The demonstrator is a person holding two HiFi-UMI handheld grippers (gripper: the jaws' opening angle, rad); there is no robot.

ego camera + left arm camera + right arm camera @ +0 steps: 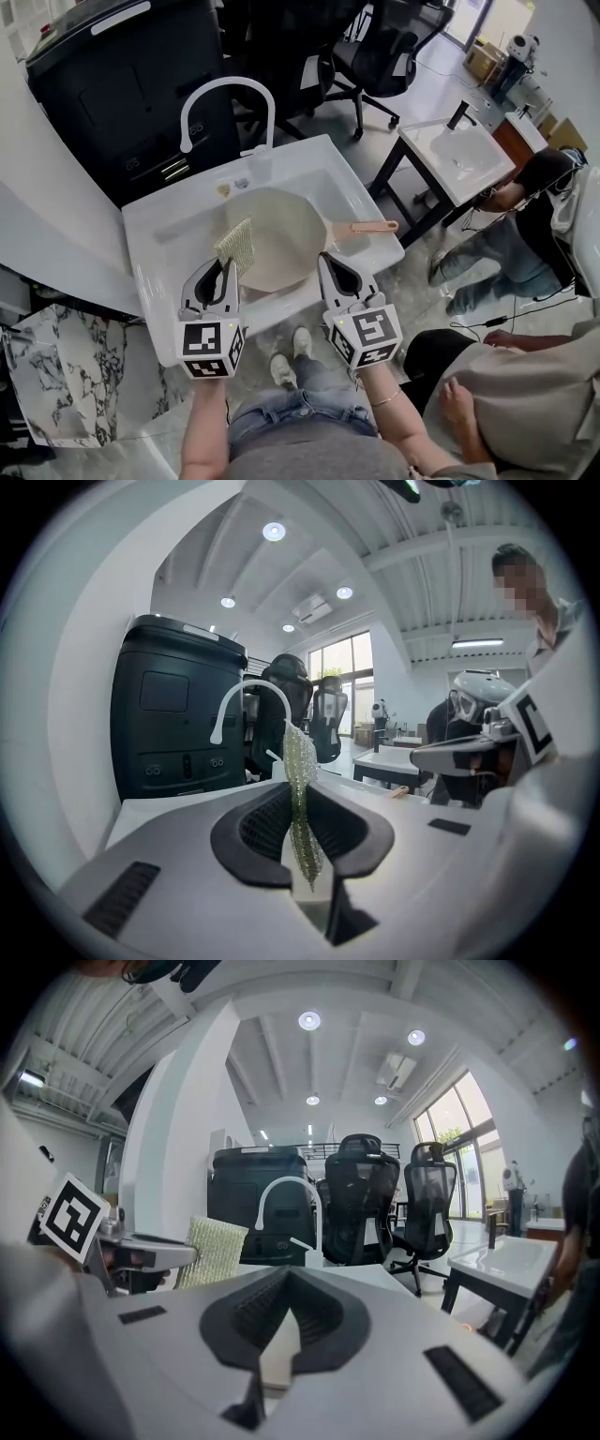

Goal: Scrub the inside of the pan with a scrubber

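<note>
Pan [281, 239], one only, cream inside, lying in the white sink [150, 244]; long axis running left to right, copper handle [373, 226] pointing right toward the sink's right rim. Bowl shown by the head view alone.

At the near left, left gripper [225, 270], fingers clamped on the single scrubber [236, 246], a yellow-green pad standing over the pan's left rim; contact with the pan not to be told. Edge-on and thin in the left gripper view, broad and flat-faced in the right gripper view.

Beyond, one white arched faucet [225, 94] at the sink's far edge.

Near right of the pan, right gripper [328, 264], fingers closed together, empty. Two grippers in all.

Far right, a second white sink [459, 155]; two black office chairs [370, 1194] in the right gripper view.
</note>
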